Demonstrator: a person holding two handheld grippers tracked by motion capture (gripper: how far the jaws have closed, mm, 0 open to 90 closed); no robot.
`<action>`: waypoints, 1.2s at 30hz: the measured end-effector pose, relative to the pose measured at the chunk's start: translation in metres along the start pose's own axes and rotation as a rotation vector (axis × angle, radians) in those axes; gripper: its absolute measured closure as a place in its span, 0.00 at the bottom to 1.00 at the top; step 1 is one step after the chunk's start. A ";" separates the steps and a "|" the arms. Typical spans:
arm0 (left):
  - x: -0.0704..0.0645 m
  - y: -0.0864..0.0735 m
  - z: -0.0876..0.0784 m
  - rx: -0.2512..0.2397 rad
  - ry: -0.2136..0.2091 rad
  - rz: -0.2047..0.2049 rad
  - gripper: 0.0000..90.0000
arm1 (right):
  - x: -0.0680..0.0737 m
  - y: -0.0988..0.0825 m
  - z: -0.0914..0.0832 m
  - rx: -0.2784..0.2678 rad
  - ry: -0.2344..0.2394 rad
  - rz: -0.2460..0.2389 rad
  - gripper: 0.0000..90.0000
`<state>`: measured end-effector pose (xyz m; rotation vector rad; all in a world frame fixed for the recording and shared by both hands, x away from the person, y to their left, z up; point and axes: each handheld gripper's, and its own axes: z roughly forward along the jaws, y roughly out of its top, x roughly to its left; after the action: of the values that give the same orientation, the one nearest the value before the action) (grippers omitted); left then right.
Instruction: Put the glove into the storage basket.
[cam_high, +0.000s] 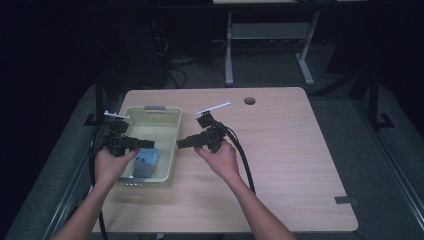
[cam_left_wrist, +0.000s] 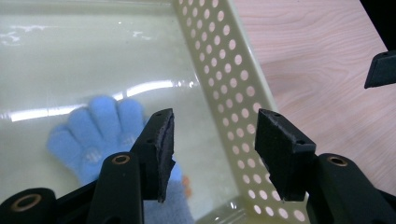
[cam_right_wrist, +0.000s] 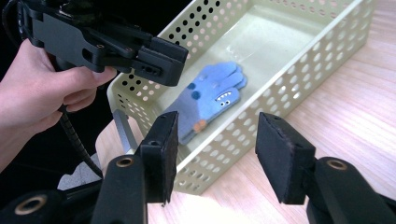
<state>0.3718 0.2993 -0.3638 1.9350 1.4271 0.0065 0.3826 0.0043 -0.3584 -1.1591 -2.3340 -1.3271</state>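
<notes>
A light blue glove (cam_high: 146, 161) with small face markings lies flat in the near half of a pale yellow perforated basket (cam_high: 152, 108). My left gripper (cam_high: 142, 145) hovers over the basket's near left part, pointing right; its jaws stand open with nothing between them. In the left gripper view the glove (cam_left_wrist: 100, 128) lies below the left jaw of the gripper (cam_left_wrist: 212, 135), beside the basket wall (cam_left_wrist: 224, 93). My right gripper (cam_high: 181, 143) is just right of the basket over the table, pointing left. It (cam_right_wrist: 215, 140) is open and empty, facing the glove (cam_right_wrist: 210, 95).
The basket stands on the left part of a wooden table (cam_high: 280, 150), near its left edge. A cable hole (cam_high: 249, 100) is at the back and a strip of tape (cam_high: 346, 200) at the front right. Another desk's frame (cam_high: 270, 30) stands behind.
</notes>
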 end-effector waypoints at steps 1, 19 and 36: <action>-0.001 0.001 0.000 -0.003 0.000 0.002 0.52 | -0.001 0.000 -0.002 -0.009 -0.002 0.000 0.53; -0.029 0.011 0.005 -0.054 -0.044 0.048 0.45 | -0.016 -0.006 -0.035 -0.040 -0.020 0.008 0.48; -0.057 0.016 0.014 -0.078 -0.060 0.095 0.41 | -0.032 -0.017 -0.058 -0.059 -0.023 0.013 0.46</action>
<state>0.3682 0.2423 -0.3426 1.9213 1.2763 0.0479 0.3808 -0.0640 -0.3535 -1.2107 -2.3138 -1.3944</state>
